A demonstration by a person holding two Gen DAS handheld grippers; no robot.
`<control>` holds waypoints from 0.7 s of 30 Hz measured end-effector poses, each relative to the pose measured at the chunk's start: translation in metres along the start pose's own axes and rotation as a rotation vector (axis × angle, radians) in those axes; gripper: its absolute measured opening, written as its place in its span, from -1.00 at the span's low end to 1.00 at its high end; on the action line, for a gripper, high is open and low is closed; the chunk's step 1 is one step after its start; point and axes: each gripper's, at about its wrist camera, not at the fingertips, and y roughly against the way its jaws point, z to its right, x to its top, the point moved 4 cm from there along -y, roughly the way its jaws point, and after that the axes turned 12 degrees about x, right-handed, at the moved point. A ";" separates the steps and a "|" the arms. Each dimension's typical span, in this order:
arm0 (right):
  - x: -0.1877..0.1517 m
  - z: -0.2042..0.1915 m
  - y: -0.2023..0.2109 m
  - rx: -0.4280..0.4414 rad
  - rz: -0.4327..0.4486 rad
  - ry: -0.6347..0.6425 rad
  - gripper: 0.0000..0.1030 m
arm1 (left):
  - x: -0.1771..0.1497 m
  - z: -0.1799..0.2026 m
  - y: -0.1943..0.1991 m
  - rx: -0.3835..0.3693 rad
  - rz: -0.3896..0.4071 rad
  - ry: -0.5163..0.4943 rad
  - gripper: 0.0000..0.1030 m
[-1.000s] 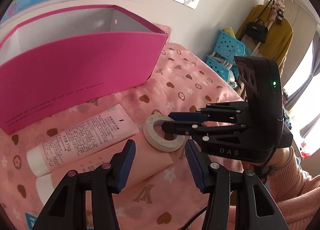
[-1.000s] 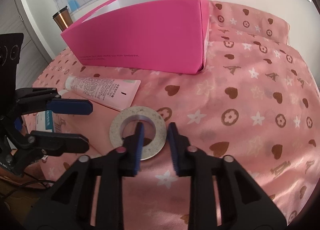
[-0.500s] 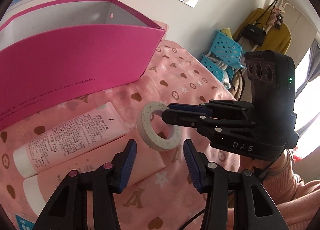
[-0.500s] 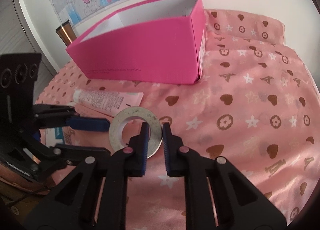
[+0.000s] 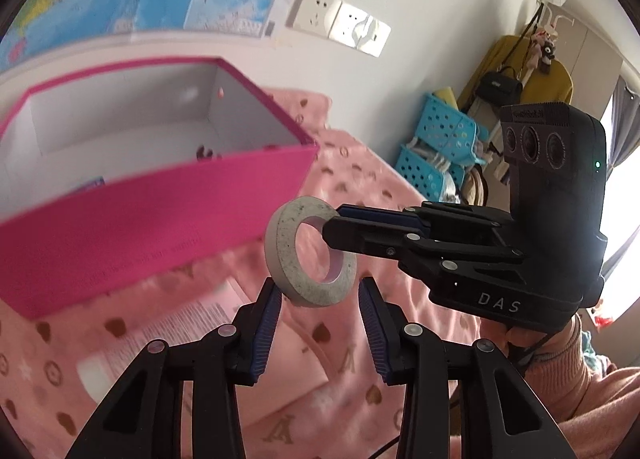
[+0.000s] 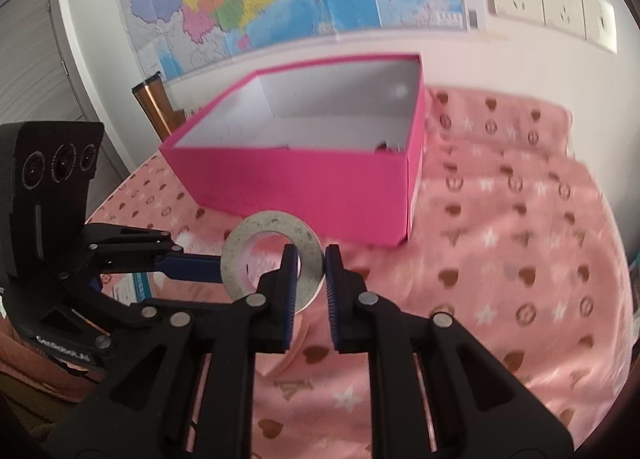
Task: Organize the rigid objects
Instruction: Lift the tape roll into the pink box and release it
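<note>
The right gripper is pinching a grey tape roll by one side of its ring, one jaw through the hole and one outside, holding it in the air above the pink cloth. The left gripper is empty – its jaws have just been closing, with nothing between them, and the roll is hanging just past its tips. The pink box is sitting open-topped straight ahead of the right gripper, beyond and slightly below the roll – so the carrying hand is also the one nearer the opening. The roll is tilting, its hole facing partly upward. A pink tube is lying on the cloth, beneath the left gripper.
</note>
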 end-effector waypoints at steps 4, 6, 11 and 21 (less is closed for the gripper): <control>0.018 -0.003 0.001 -0.003 0.019 0.033 -0.70 | 0.014 -0.003 0.006 0.021 0.033 -0.011 -0.23; 0.027 -0.004 0.002 -0.004 0.030 0.046 -0.70 | 0.021 -0.005 0.009 0.029 0.048 -0.016 -0.23; 0.050 -0.002 0.001 -0.002 0.048 0.078 -0.70 | 0.044 -0.011 0.012 0.058 0.078 -0.032 -0.23; 0.092 0.021 -0.015 -0.010 0.067 0.047 -0.70 | 0.083 -0.035 -0.005 0.082 0.068 -0.003 -0.23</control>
